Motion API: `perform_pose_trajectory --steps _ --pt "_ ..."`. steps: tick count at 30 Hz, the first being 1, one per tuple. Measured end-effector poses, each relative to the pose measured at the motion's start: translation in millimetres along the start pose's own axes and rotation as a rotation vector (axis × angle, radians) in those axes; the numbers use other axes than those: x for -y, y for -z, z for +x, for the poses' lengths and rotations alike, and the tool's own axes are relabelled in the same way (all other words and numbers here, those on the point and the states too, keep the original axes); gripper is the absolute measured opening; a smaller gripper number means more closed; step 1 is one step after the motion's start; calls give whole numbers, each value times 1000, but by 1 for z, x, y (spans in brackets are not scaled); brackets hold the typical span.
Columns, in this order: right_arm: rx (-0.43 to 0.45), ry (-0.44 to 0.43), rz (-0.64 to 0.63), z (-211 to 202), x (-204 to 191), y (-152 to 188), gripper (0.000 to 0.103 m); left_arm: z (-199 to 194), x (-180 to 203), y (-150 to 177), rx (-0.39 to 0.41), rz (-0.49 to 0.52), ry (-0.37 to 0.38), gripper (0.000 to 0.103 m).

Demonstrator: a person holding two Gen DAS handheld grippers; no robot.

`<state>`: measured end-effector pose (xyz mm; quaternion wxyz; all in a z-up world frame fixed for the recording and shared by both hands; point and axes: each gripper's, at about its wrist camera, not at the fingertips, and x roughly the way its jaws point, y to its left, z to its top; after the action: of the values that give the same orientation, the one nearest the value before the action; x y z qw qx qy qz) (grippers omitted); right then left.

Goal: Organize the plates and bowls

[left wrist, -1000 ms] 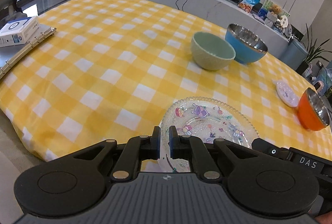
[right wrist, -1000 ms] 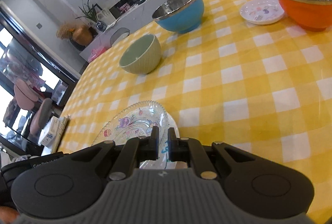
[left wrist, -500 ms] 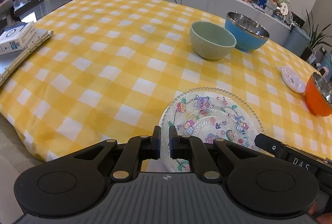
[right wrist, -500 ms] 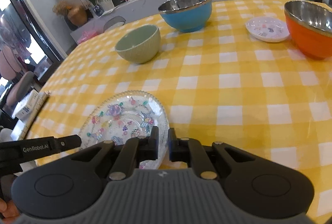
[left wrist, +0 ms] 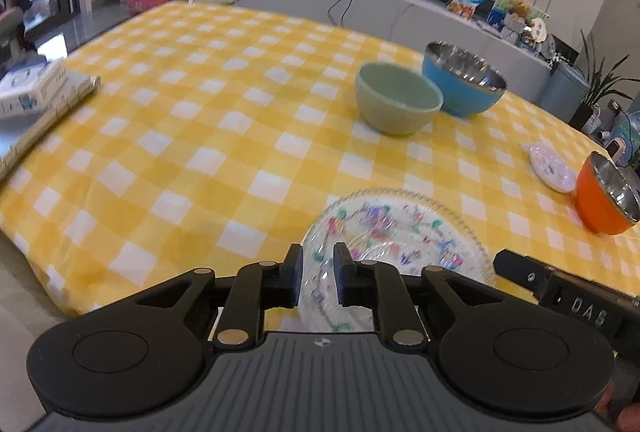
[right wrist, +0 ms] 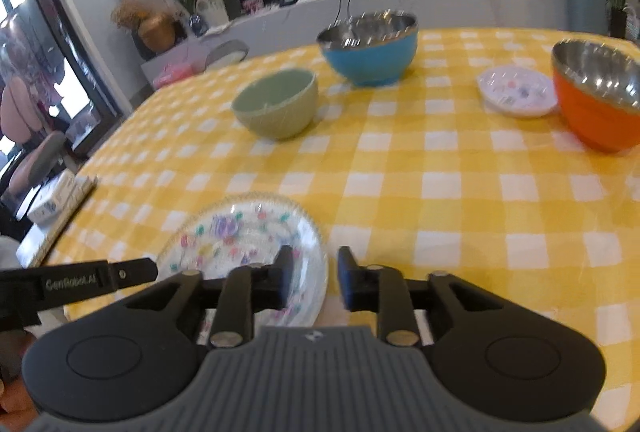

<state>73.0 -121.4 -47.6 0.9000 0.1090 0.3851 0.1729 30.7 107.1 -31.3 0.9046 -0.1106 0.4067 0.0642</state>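
A clear glass plate with coloured cartoon prints [left wrist: 400, 236] [right wrist: 240, 236] lies at the near edge of the yellow checked table. My left gripper [left wrist: 317, 264] is partly open at the plate's left rim. My right gripper [right wrist: 312, 274] is partly open at the plate's right rim, with the rim between its fingers. Farther back stand a green bowl [left wrist: 398, 103] [right wrist: 276, 104] and a blue steel-lined bowl [left wrist: 464, 78] [right wrist: 370, 46]. At the right are a small white plate [left wrist: 552, 168] [right wrist: 518, 90] and an orange steel-lined bowl [left wrist: 608, 194] [right wrist: 596, 100].
A white box [left wrist: 30, 86] and a ring binder [left wrist: 44, 120] lie past the table's left edge. A grey counter with routers, snacks and plants [left wrist: 360, 0] runs behind the table. The other gripper's arm shows in each view [left wrist: 568, 296] [right wrist: 76, 280].
Both grippers were shut and have opened a little. Both cameras rose and tipped back slightly; the plate stays on the table.
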Motion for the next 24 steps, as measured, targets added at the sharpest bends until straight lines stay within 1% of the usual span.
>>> perform_pose_trajectory --steps 4,6,8,9,10,11,12,14,16,19,21,24 --pt "34 40 28 -9 10 -10 31 -9 13 -9 38 14 52 23" --pt "48 78 46 -13 16 -15 31 -12 24 -14 59 30 81 25" --pt "74 134 53 -18 20 -21 37 -13 35 -20 76 52 112 25" --pt "96 162 55 -21 23 -23 43 -13 41 -23 86 63 134 25" --pt "116 187 61 -25 26 -25 46 -12 47 -25 93 72 152 25" --pt "133 208 71 -27 31 -27 47 -11 54 -28 99 82 170 26" --pt "143 224 87 -29 37 -29 48 -10 62 -30 108 92 184 28" --pt "164 260 147 -30 51 -33 48 -5 74 -35 119 102 216 41" --pt "171 295 206 -30 67 -37 48 2 85 -40 122 100 240 42" --pt "186 351 274 -26 84 -40 51 12 102 -45 129 116 251 43" --pt "188 373 311 -21 93 -43 52 21 111 -48 127 125 258 45" --pt "196 388 379 -12 107 -47 59 37 122 -51 110 132 279 47"
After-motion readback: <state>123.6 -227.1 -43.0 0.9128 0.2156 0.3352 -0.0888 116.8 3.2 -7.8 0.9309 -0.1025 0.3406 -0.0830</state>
